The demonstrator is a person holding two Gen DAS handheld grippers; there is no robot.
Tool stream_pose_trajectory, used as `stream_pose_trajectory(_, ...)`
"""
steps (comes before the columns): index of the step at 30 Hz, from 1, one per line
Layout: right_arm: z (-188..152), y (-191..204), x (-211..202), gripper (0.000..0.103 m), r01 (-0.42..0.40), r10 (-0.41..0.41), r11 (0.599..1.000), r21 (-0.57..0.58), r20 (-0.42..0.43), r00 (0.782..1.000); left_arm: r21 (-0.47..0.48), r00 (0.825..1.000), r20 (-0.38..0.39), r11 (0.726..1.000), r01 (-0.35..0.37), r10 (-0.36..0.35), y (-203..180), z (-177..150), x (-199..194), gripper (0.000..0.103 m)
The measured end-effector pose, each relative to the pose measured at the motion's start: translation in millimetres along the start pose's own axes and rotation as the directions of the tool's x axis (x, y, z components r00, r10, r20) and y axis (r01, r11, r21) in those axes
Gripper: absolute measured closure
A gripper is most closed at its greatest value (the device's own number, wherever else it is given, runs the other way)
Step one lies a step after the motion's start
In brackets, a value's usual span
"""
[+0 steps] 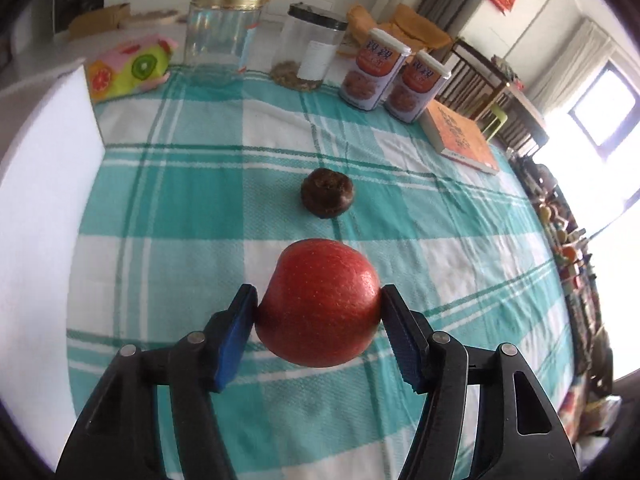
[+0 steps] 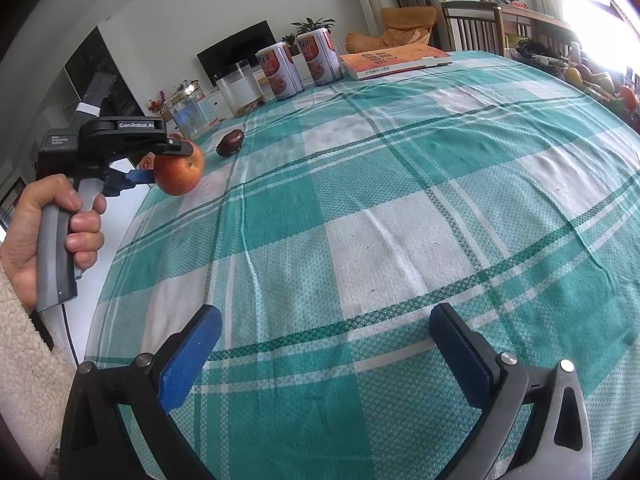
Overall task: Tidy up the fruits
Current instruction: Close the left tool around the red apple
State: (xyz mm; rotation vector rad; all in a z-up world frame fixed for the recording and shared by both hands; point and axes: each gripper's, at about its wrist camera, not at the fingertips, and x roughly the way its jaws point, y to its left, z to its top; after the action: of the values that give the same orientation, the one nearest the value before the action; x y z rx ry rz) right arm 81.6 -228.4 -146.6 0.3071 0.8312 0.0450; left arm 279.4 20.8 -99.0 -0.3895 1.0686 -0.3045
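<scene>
A red apple [image 1: 318, 304] hangs above the checked tablecloth with my left gripper [image 1: 318, 310] shut on it, a blue pad pressed to each side. In the right wrist view the same apple [image 2: 178, 176] is at the far left, held in the left gripper [image 2: 168, 162] by a hand [image 2: 48, 236]. A dark brown round fruit [image 1: 327, 193] lies on the cloth beyond the apple, also visible as the brown fruit [image 2: 231, 142] in the right wrist view. My right gripper [image 2: 326, 330] stands open over bare cloth with nothing between its fingers.
At the table's far edge stand a gold-lidded glass jar [image 1: 224, 36], a dark-lidded jar [image 1: 308, 52], two red-labelled cans [image 1: 374, 70], an orange book [image 1: 464, 138] and a fruit-print box [image 1: 132, 66]. A white board [image 1: 44, 152] stands at the left.
</scene>
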Motion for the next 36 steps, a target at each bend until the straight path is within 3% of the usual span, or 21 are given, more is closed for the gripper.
stream_pose_trajectory(2, 0, 0, 0, 0.000, -0.003, 0.003, 1.000, 0.002, 0.001, 1.000, -0.128, 0.986, -0.043, 0.980, 0.152, -0.158, 13, -23, -10, 0.039)
stream_pose_trajectory(4, -1, -1, -1, 0.000, -0.007, 0.007, 1.000, 0.004, 0.003, 1.000, -0.213, 0.963, -0.064, 0.947, 0.242, -0.261, 22, -47, -13, 0.039)
stream_pose_trajectory(5, -1, -1, -1, 0.000, -0.007, 0.007, 1.000, 0.004, 0.003, 1.000, -0.234, 0.958, -0.074, 0.938, 0.254, -0.278, 27, -56, -11, 0.039)
stream_pose_trajectory(7, -1, 0, -2, 0.000, -0.004, 0.004, 1.000, 0.000, 0.003, 1.000, -0.243, 0.968, -0.093, 0.948, 0.205, -0.234, 36, -72, -4, 0.038)
stream_pose_trajectory(9, -2, 1, -1, 0.000, 0.002, -0.002, 1.000, -0.007, 0.001, 1.000, -0.263, 0.964, -0.048, 0.934, 0.242, -0.263, 45, -79, -5, 0.038)
stream_pose_trajectory(10, -2, 2, -1, 0.000, 0.004, -0.004, 1.000, -0.010, 0.000, 1.000, -0.255, 0.972, -0.023, 0.942, 0.219, -0.232, 46, -79, -10, 0.037)
stream_pose_trajectory(12, -3, 2, -1, 0.000, 0.007, -0.007, 1.000, -0.013, 0.000, 1.000, -0.196, 0.996, 0.042, 0.977, 0.088, -0.082, 40, -76, -26, 0.036)
stream_pose_trajectory(13, -3, 2, -1, 0.000, 0.007, -0.007, 1.000, -0.013, 0.000, 1.000, -0.160, 0.998, 0.060, 0.986, 0.038, -0.028, 36, -75, -30, 0.034)
stream_pose_trajectory(17, -3, 3, -1, 0.000, 0.012, -0.012, 1.000, -0.016, -0.001, 1.000, -0.039, 0.997, 0.052, 0.997, -0.061, 0.063, 20, -76, -20, 0.031)
stream_pose_trajectory(20, -3, 4, 0, 0.000, 0.018, -0.018, 1.000, -0.021, -0.003, 1.000, 0.024, 0.990, 0.117, 0.996, -0.088, 0.084, 12, -82, -23, 0.027)
stream_pose_trajectory(22, -3, 4, -1, 0.000, 0.019, -0.019, 1.000, -0.023, -0.003, 1.000, 0.066, 0.982, 0.149, 0.990, -0.125, 0.114, 7, -85, -22, 0.019)
stream_pose_trajectory(27, -3, 4, -1, 0.000, 0.018, -0.018, 1.000, -0.023, -0.004, 1.000, 0.198, 0.956, 0.171, 0.942, -0.272, 0.240, 1, -89, -1, 0.018)
stream_pose_trajectory(31, -3, 4, 0, 0.000, 0.021, -0.021, 0.999, -0.025, -0.005, 1.000, 0.206, 0.940, 0.169, 0.922, -0.327, 0.295, 6, -94, 16, 0.012)
stream_pose_trajectory(34, -3, 4, 0, 0.000, 0.022, -0.022, 0.999, -0.027, -0.006, 1.000, 0.236, 0.915, 0.198, 0.890, -0.391, 0.350, 1, -99, 18, 0.010)
stream_pose_trajectory(36, -3, 4, 0, 0.000, 0.023, -0.023, 0.999, -0.027, -0.006, 1.000, 0.220, 0.918, 0.190, 0.896, -0.385, 0.347, 5, -97, 18, 0.008)
